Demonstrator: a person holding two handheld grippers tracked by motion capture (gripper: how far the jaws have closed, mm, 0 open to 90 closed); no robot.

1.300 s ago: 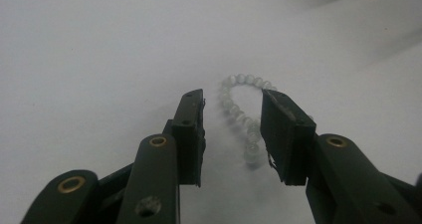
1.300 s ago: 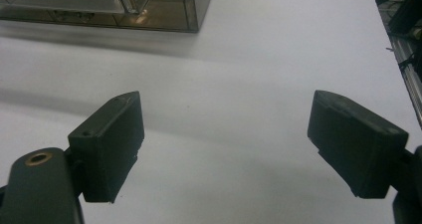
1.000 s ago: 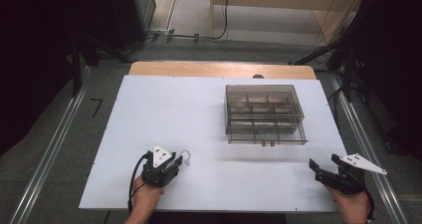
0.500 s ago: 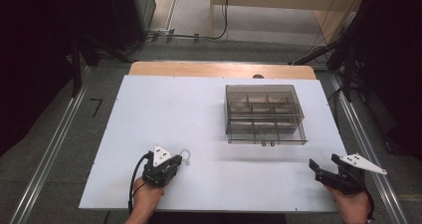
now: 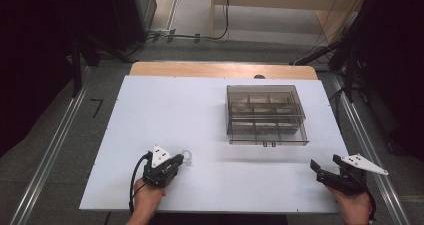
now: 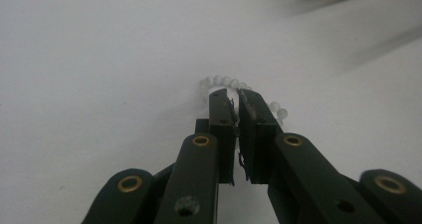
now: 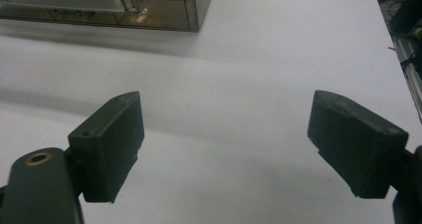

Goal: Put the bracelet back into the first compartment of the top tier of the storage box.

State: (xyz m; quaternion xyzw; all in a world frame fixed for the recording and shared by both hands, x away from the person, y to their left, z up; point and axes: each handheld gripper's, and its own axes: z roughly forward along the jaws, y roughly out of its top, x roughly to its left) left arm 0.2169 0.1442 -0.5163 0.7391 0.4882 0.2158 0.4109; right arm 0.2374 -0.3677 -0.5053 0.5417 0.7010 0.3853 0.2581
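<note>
A white desk point(image 5: 150, 110) seen from above, with a person's hands coming in from the near edge, each holding black tongs. The left tongs point(image 5: 176, 161) sit low at the near left of the desk, pressed almost together on a small bracelet point(image 6: 234, 84) of pale, cloudy beads. In the left gripper view the jaws stand narrow, with the bead loop curving round their tips and lying on the desk; a bit of the loop seems pinched between them. The right tongs point(image 7: 226, 139) hover near the right corner, spread wide and holding nothing. A smoky clear box point(image 5: 265, 115) with small compartments stands at the far right of the desk, well apart from the bracelet.

The bracelet looks light, limp and likely to droop or swing when lifted. Smooth round beads may slip, so the better hold is probably across the string between two beads, squeezed gently but firmly.
</note>
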